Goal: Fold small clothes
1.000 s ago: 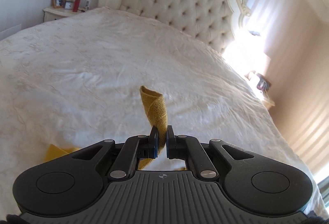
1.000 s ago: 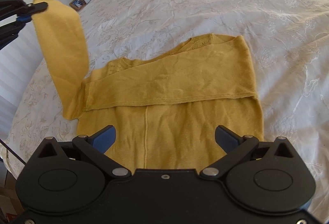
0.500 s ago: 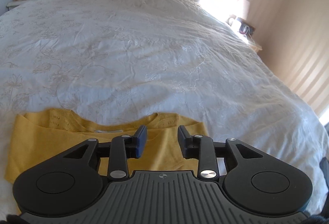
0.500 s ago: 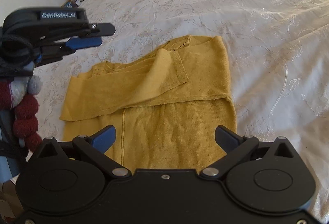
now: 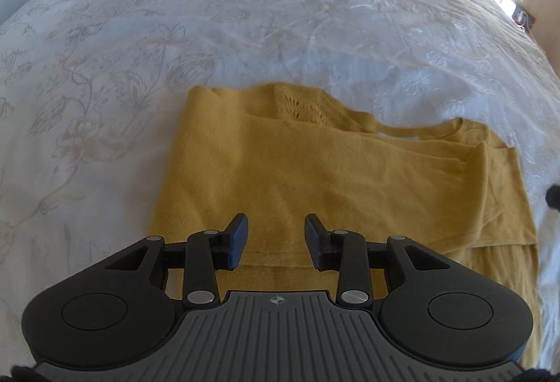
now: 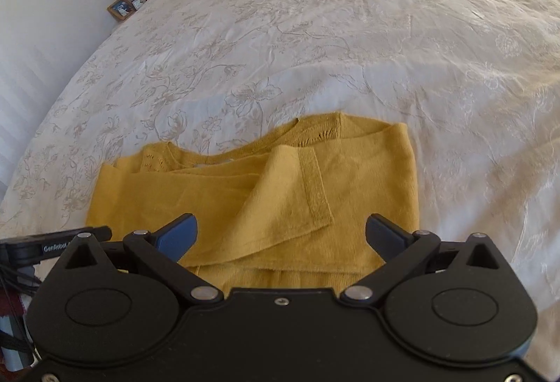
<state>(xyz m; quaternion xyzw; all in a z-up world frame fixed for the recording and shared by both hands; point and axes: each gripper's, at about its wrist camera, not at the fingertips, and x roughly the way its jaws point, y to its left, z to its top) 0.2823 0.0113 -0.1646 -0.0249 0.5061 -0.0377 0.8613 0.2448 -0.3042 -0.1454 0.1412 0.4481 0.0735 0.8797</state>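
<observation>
Mustard knit, sleeves folded, on the embroidered bed

Soft yellow sweater (image 5: 315, 172) lies flat on the white floral bedspread (image 5: 245, 14), ribbed cuff across its chest. Your left tongs (image 5: 276, 235) have just been opening, nothing between them, sweater at twelve o'clock. Your right tongs (image 6: 280, 235) stand wide apart above its lower half.

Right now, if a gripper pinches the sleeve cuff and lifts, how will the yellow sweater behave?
Probably floppy: the sweater is thin knit, lying flat in soft folds on the bedspread. The folded-over sleeve lies loose, so lifting its cuff would likely peel it open. Unlikely to slide far; knit on textured cloth should grip.
</observation>
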